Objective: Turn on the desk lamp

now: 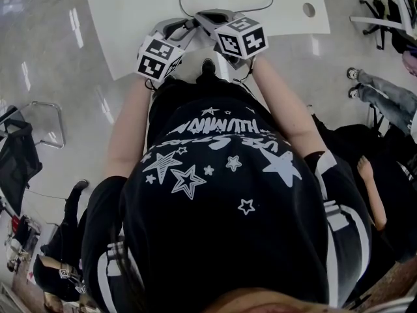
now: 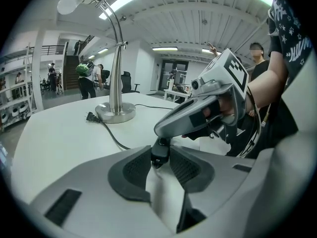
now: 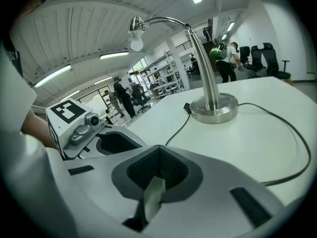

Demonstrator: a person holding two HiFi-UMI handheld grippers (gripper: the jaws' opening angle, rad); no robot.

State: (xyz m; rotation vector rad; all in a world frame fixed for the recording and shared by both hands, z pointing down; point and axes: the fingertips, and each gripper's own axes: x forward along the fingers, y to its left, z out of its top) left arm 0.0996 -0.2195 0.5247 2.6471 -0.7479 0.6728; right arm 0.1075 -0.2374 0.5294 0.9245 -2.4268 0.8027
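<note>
- The left gripper (image 2: 159, 158) is closed at mid width on a small black cord switch (image 2: 158, 150). Both pads press its sides, just above the tabletop (image 2: 54, 138).
- The right gripper (image 3: 158, 155) has its jaws together with nothing between them. In the left gripper view its nose sits on top of the switch.
- The desk lamp (image 2: 117, 58) stands upright, well beyond both grippers. Its round base (image 3: 214, 108) is flat on the tabletop, and its curved neck carries the bulb (image 3: 136, 44) high over the surface. Whether the bulb is lit cannot be told.
- The black cord (image 3: 292, 133) loops wide to the right of the base, and a plug (image 2: 90, 116) lies just beside the base.
- Open white surface lies between the grippers and the base.
- In the head view the person stands against the tabletop's near edge. A chair (image 1: 26, 142) is to the left and seated people (image 1: 381, 100) are to the right.
</note>
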